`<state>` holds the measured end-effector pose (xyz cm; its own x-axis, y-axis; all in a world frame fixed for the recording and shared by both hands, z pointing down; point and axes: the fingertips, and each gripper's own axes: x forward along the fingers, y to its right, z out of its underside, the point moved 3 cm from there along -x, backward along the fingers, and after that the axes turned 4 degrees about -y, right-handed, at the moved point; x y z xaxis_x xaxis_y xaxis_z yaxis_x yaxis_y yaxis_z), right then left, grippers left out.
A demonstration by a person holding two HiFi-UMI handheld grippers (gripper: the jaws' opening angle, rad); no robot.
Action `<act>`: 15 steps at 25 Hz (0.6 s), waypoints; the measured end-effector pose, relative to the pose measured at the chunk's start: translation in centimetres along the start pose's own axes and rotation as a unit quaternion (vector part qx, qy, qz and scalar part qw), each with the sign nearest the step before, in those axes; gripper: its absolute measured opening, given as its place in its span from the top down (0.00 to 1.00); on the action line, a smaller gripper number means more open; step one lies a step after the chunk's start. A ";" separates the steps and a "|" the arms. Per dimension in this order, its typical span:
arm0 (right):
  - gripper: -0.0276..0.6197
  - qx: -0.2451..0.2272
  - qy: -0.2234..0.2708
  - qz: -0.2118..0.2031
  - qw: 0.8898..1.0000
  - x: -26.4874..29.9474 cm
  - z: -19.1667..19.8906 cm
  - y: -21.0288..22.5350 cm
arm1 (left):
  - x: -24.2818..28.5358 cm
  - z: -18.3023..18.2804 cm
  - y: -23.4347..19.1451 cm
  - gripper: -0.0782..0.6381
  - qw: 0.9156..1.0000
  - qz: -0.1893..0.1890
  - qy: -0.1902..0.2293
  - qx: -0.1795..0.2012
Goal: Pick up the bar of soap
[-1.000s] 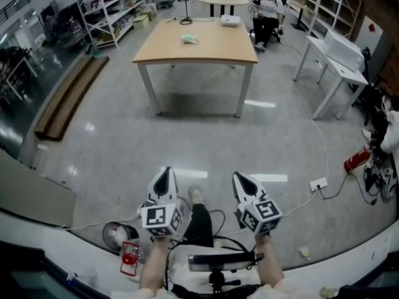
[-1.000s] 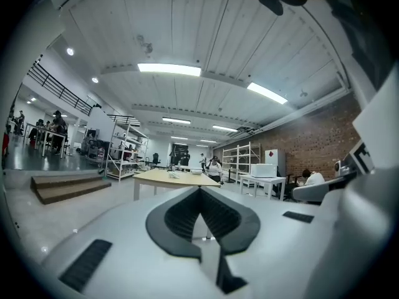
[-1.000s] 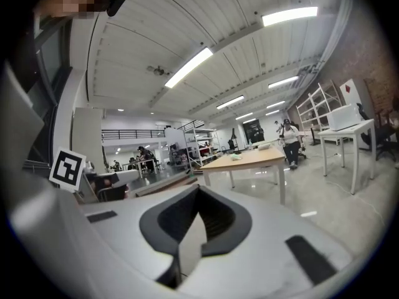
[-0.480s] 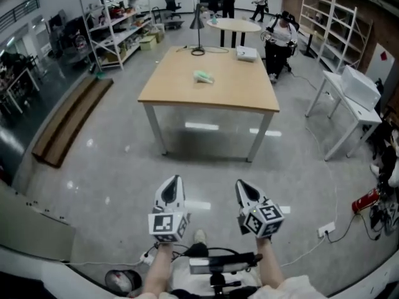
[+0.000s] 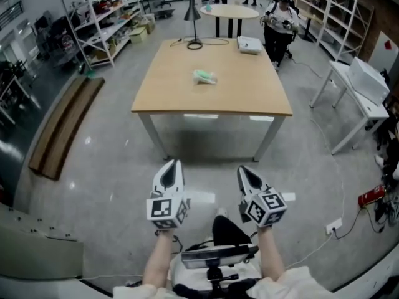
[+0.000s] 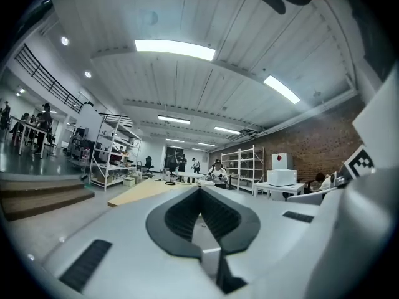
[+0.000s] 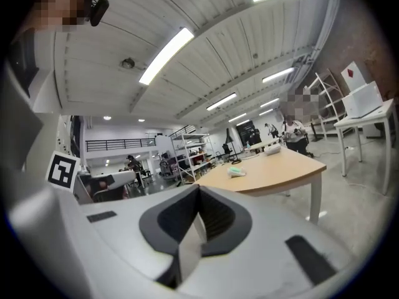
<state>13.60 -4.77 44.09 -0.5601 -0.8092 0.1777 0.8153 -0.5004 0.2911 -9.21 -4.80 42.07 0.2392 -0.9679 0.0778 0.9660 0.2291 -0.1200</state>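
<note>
The bar of soap (image 5: 204,76) is a pale green lump lying near the middle of a light wooden table (image 5: 255,98), far ahead of me in the head view. In the right gripper view the soap (image 7: 235,172) shows small on the table (image 7: 280,170). Both grippers are held out low over the grey floor, well short of the table. My left gripper (image 5: 171,167) is shut with nothing in it, its jaws (image 6: 201,192) meeting in a line. My right gripper (image 5: 247,174) is likewise shut and empty (image 7: 198,195).
A black desk lamp (image 5: 194,17) and a white box (image 5: 249,44) stand at the table's far end. A round table (image 5: 229,11) and a seated person (image 5: 278,20) are behind it. Shelving (image 5: 100,17) and a wooden bench (image 5: 59,126) lie left, a white table (image 5: 361,92) right.
The person has walked forward: the table and soap have come nearer and lower in the head view. Both grippers stay shut and held out in front.
</note>
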 end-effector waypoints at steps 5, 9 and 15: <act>0.95 0.021 0.009 -0.005 1.000 8.0 -1.0 3.3 | 7.3 1.0 -4.2 0.89 1.000 -0.001 -0.007 -0.015; 0.95 0.007 0.004 -0.017 1.000 16.5 -3.3 7.1 | 15.4 0.2 -7.5 0.89 1.000 0.000 -0.001 -0.008; 0.95 -0.005 -0.030 0.023 0.999 29.3 -8.4 13.8 | 28.6 -2.6 -13.2 0.89 0.999 -0.035 -0.007 -0.004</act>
<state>9.74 -37.96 45.43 -0.5301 -0.8111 0.2473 0.8414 -0.4669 0.2722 -15.37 -35.81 43.26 0.1723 -0.9800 0.0997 0.9796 0.1599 -0.1214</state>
